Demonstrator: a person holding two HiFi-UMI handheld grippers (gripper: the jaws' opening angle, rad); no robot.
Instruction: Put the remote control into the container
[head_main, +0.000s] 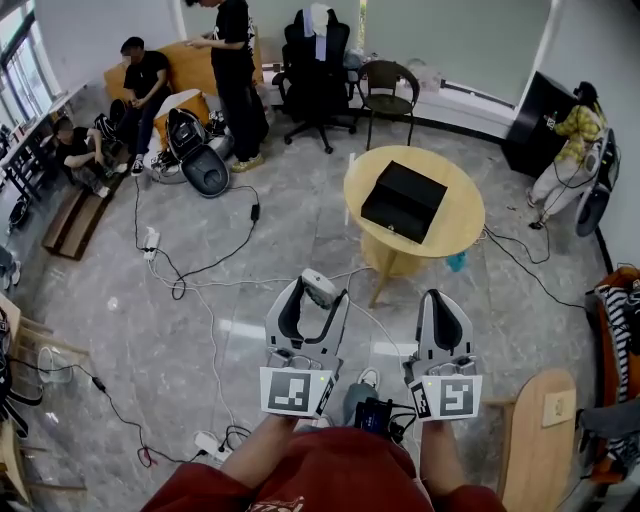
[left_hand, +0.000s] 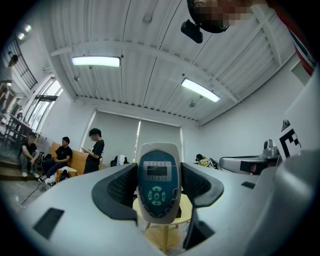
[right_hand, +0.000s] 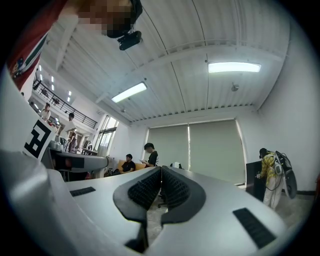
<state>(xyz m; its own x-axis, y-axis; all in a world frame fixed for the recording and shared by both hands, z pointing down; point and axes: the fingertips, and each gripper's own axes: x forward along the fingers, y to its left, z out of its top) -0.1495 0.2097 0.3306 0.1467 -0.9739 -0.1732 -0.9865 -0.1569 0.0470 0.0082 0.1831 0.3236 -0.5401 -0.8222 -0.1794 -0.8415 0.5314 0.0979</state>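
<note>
My left gripper (head_main: 312, 295) is shut on the remote control (left_hand: 158, 180), a white handset with a blue face, small screen and round keypad, standing upright between the black pads. The same remote (head_main: 319, 287) sticks out at the jaw tips in the head view. My right gripper (head_main: 444, 308) is shut with its pads (right_hand: 161, 187) pressed together and nothing between them. The container (head_main: 403, 201), a black open box, sits on a round wooden table (head_main: 462, 215) well ahead of both grippers. Both grippers are held up near my body, above the grey floor.
Cables (head_main: 200, 270) trail over the floor at left. Several people (head_main: 236, 75) stand or sit near an orange sofa at the back left, another person (head_main: 567, 155) at the right. Office chairs (head_main: 318, 70) stand behind the table. A wooden board (head_main: 540, 440) lies at lower right.
</note>
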